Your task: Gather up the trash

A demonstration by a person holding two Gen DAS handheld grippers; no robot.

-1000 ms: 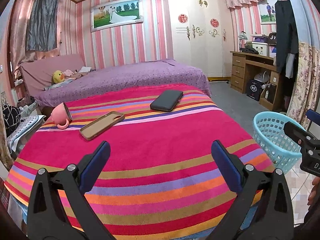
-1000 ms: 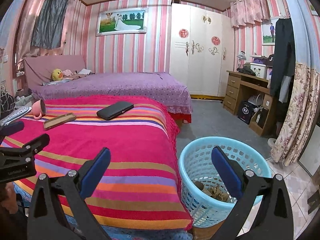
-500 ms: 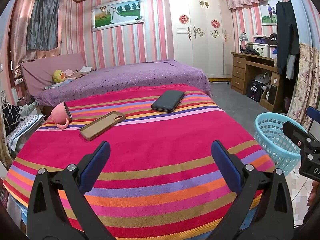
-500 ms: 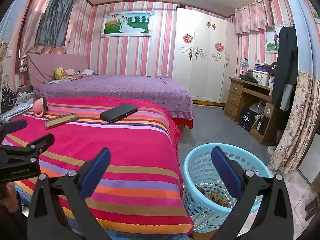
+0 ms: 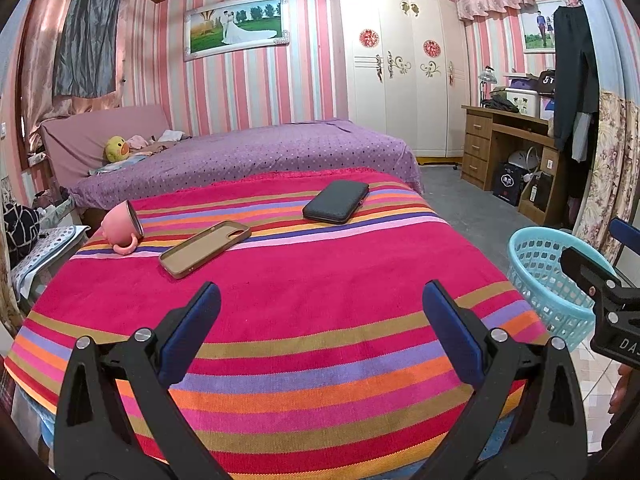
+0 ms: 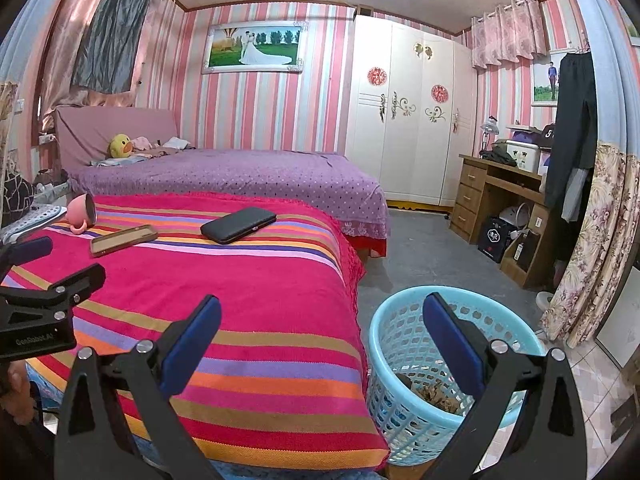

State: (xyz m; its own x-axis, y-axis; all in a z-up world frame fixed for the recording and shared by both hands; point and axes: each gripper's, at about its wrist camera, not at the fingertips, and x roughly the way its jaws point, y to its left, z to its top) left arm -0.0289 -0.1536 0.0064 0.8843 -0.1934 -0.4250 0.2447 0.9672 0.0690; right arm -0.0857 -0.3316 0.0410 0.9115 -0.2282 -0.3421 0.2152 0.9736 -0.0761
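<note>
- Right wrist view first: the right gripper (image 6: 320, 340) hangs with its blue pads spread wide and nothing between them, off the near corner of the striped blanket (image 6: 248, 292) and above the blue basket (image 6: 404, 344).
- Down in that basket sits the trash (image 6: 434, 394), a brownish crumpled heap at the bottom, looking like scrunched paper or dry scraps; too small to say more.
- Left wrist view now: the left gripper (image 5: 320, 336) is just as open and just as empty, aimed across the blanket.
- On the blanket lie a pink mug (image 5: 120, 230) tipped on its side, a tan phone case (image 5: 206, 248) and a dark wallet (image 5: 336, 207), well apart from one another. None of them reads as rubbish, and I see no loose trash on the bed from either camera.
- My read: the collecting is done or close to it.
- On handling: crumpled stuff like that should be very light, soft and springy, not fragile, not slippery. It will squash under the pads, so a firm pinch across the thickest fold is the hold to take.
- The basket itself looks like thin, flexible plastic, light too; its rim is the place to grab, one pad inside and one outside.
</note>
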